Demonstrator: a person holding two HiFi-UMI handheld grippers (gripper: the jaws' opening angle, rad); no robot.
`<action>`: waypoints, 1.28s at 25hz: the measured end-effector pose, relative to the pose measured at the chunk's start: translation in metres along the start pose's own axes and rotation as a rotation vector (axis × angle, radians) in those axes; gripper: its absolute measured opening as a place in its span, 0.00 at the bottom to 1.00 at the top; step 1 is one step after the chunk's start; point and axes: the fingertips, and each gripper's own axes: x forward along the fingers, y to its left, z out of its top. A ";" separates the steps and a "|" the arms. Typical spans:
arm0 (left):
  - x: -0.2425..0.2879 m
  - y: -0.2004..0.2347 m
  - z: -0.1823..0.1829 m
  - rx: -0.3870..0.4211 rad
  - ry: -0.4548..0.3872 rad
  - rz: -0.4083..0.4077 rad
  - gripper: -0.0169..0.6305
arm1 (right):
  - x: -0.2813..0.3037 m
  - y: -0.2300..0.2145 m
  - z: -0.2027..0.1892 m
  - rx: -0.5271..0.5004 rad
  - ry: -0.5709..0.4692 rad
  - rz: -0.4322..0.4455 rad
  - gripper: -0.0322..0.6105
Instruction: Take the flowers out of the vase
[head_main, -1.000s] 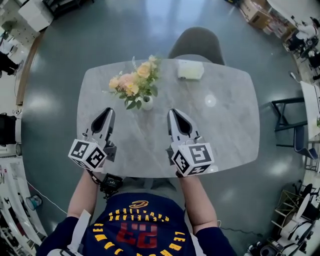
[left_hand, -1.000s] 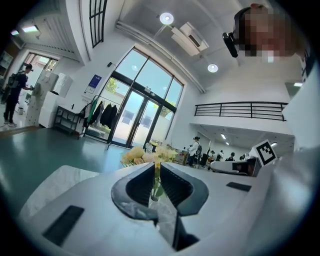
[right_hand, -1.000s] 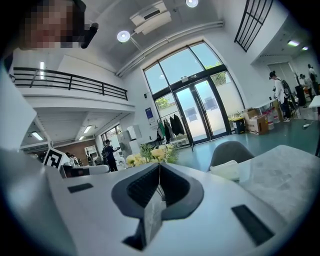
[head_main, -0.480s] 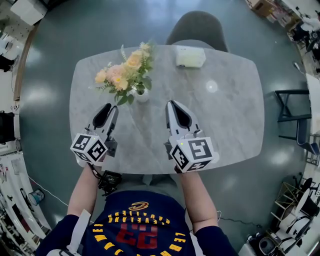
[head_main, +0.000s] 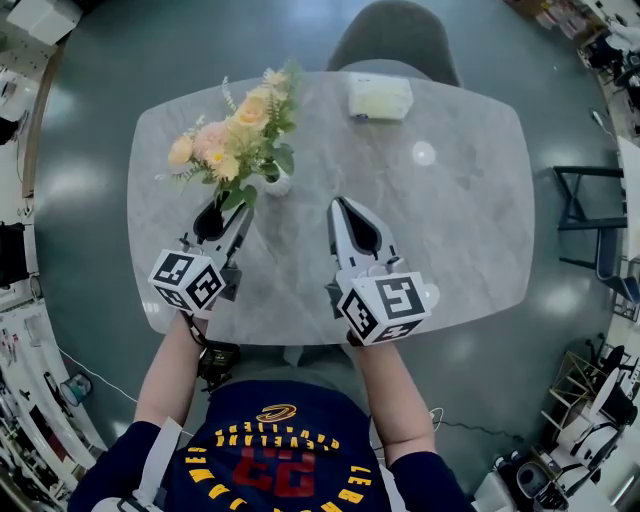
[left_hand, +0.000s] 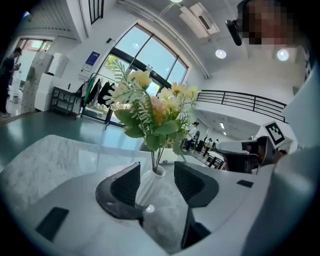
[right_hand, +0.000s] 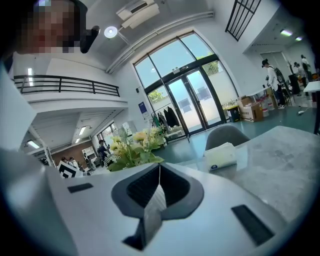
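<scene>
A small white vase (head_main: 277, 183) holds a bunch of peach and yellow flowers (head_main: 232, 130) on the grey marble table (head_main: 450, 220). My left gripper (head_main: 225, 208) sits just in front and left of the vase, its tips under the leaves. In the left gripper view its jaws have just been opening; the left gripper (left_hand: 156, 179) now stands open with the ribbed vase (left_hand: 148, 186) in the gap, the pads not pressing it, and the flowers (left_hand: 150, 112) above. My right gripper (head_main: 338, 205) is shut, empty, right of the vase; the right gripper (right_hand: 159, 169) sees the flowers (right_hand: 132, 147) to its left.
A pale tissue box (head_main: 379, 97) lies at the table's far edge, with a grey chair (head_main: 397, 40) behind it. The tissue box (right_hand: 220, 156) and the chair (right_hand: 227, 136) also show in the right gripper view. Bare tabletop spreads to the right.
My left gripper has moved forward to the vase and its jaws have opened from shut. My right gripper has shifted only slightly and stays shut.
</scene>
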 end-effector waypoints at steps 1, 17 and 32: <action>0.004 -0.001 0.000 -0.001 0.001 0.000 0.33 | 0.001 -0.002 -0.001 0.005 0.004 -0.001 0.06; 0.046 0.000 0.009 -0.028 -0.005 0.000 0.37 | 0.021 -0.011 -0.009 0.048 0.023 -0.004 0.06; 0.061 0.000 0.023 -0.062 -0.037 -0.033 0.23 | 0.019 -0.009 -0.010 0.053 0.023 -0.009 0.06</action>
